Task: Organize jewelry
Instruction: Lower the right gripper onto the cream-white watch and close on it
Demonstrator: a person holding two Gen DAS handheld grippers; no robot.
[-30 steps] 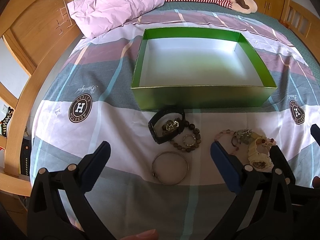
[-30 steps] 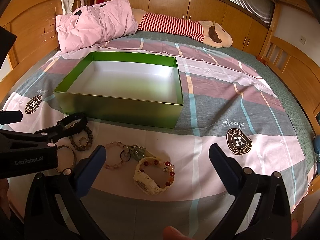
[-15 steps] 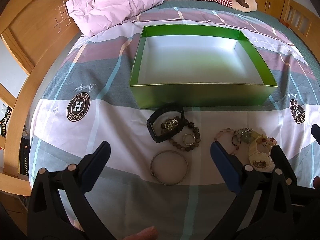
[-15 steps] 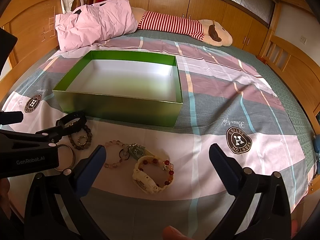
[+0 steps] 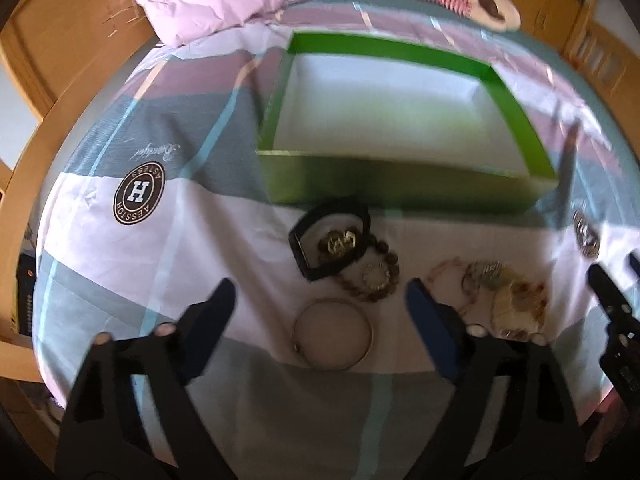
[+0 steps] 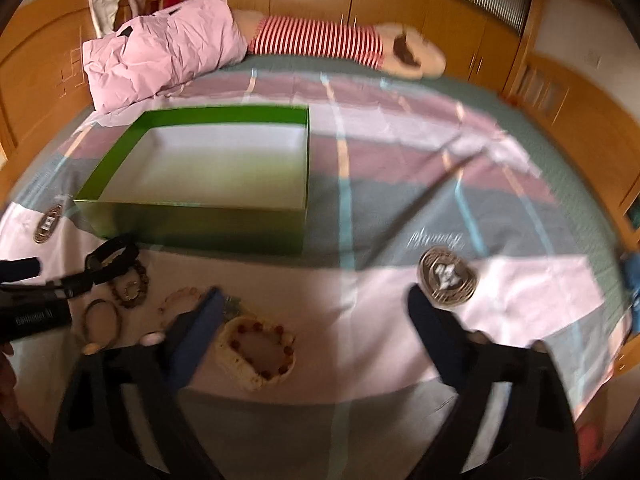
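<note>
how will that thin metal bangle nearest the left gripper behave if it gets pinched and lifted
The thin round metal bangle looks like a rigid closed hoop, so it should probably keep its shape. Its narrow, shiny wire may slip between the pads. Lying flat on the soft patchwork bedsheet, it could sink or tilt rather than roll.

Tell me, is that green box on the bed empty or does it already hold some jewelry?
Empty. The green box shows only its bare white floor in both views; the watches and bracelets all lie on the bedsheet in front of it.

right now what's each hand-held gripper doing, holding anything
left hand-held gripper: open, jaws have just been closing, holding nothing
right hand-held gripper: open, jaws have just been closing, holding nothing
</note>
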